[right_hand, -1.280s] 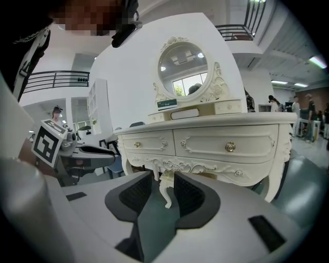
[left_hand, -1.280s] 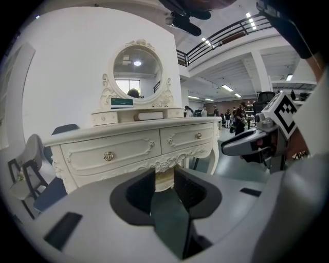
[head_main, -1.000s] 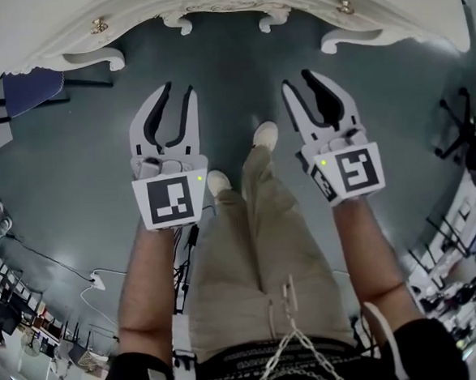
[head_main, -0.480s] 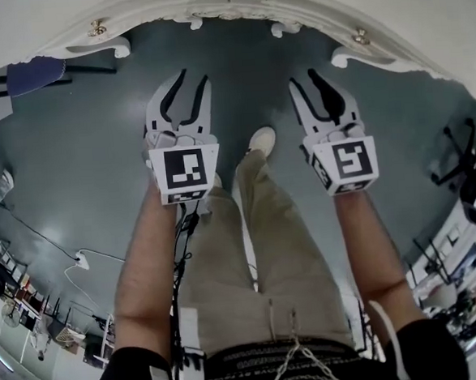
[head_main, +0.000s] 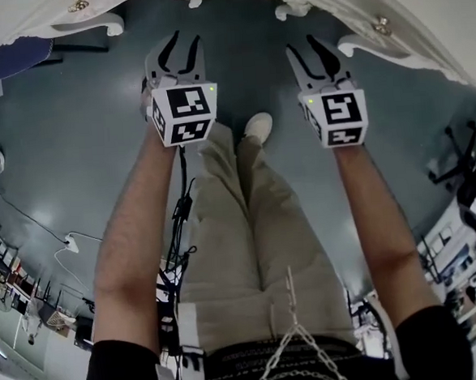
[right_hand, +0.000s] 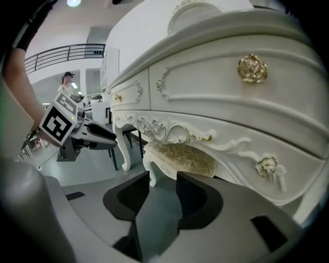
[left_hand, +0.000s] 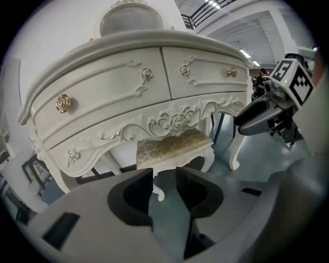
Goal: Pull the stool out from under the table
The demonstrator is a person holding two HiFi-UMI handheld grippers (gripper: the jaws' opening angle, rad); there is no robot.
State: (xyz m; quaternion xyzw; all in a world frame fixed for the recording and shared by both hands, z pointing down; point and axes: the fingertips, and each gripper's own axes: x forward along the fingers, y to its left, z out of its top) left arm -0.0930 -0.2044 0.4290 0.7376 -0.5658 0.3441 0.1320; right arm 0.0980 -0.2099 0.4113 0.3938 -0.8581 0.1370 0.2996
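**Both tongs spread before the tucked-in stool**

In the head view, the left tongs [head_main: 183, 43] reach forward over the grey floor [head_main: 65, 156], tips pointing at the edge of the white carved bench [head_main: 422, 38]. In the left gripper view these tongs [left_hand: 164, 177] have their jaws parted and opening, with only air and floor between them. Beyond the gap stands the stool [left_hand: 172, 146], its pale gold-patterned seat tucked under the bench's scrolled apron, its curved white legs on the floor. It is apart from the jaws.

Between the two forearms in the head view are the person's beige trousers [head_main: 249, 225] and a white shoe [head_main: 258, 128].

The right tongs [head_main: 305, 49] are held level with the left pair and well apart from them, also pointing at the bench. In the right gripper view their jaws [right_hand: 163, 180] are likewise parted and opening on nothing. The stool [right_hand: 185, 156] sits beyond them under the drawer front, untouched. A gold knob [right_hand: 252, 68] shows on the drawer above.
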